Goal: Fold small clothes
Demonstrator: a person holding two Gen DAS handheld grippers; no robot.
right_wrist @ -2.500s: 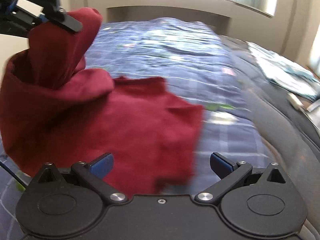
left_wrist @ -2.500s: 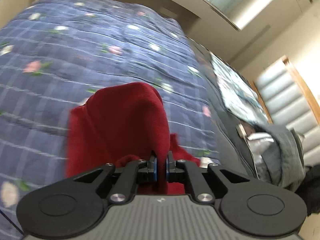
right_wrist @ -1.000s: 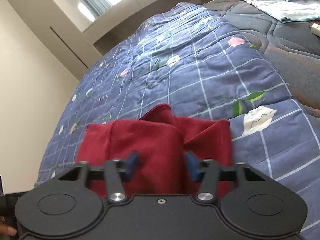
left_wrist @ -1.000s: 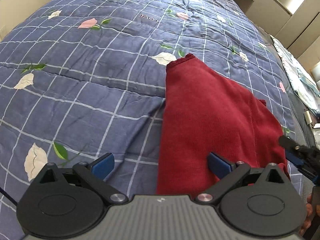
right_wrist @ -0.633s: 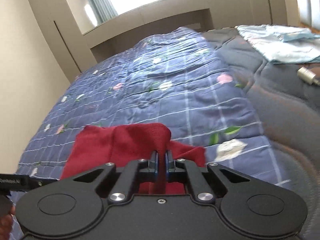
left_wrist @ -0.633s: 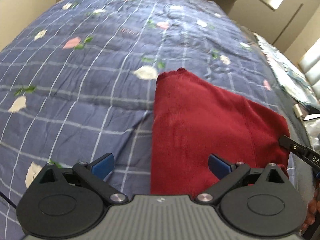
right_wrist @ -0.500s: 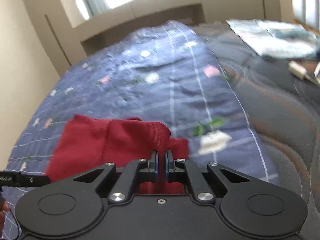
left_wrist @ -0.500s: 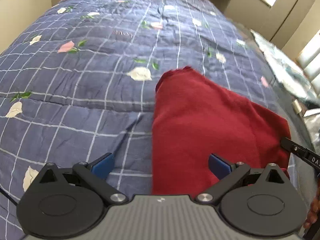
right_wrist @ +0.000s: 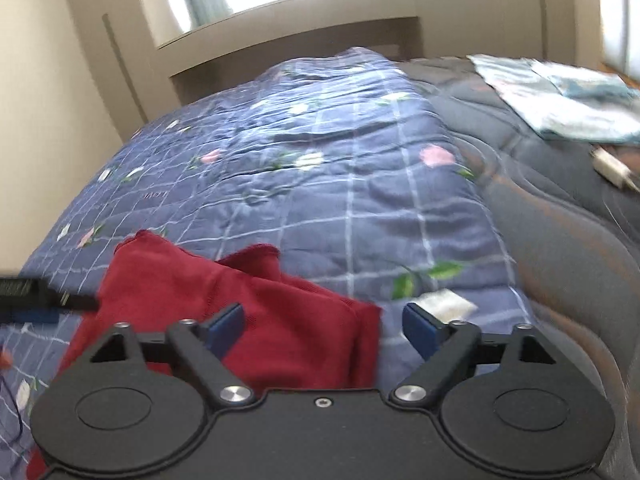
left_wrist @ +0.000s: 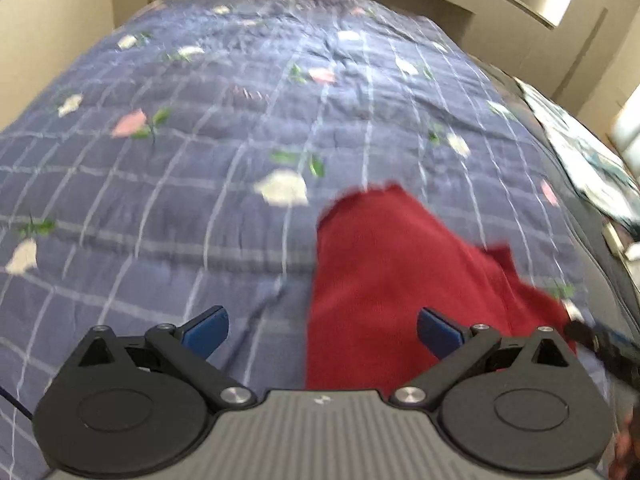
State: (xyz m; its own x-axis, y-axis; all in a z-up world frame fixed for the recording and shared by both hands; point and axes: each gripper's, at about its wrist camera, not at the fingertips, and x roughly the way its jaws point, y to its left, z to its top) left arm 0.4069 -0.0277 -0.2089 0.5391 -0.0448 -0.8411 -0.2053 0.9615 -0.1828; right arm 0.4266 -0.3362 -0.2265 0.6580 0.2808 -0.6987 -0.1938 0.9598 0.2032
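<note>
Released since half a second ago, the red garment is no longer pinched by the right gripper, whose blue fingers are now spread wide. A folded pale cloth at the bed's far side is seen clearly only in the right view. The left gripper is likewise held wide open, empty. The garment is laid on the blue floral quilt, beneath and between both pairs of fingers.
</note>
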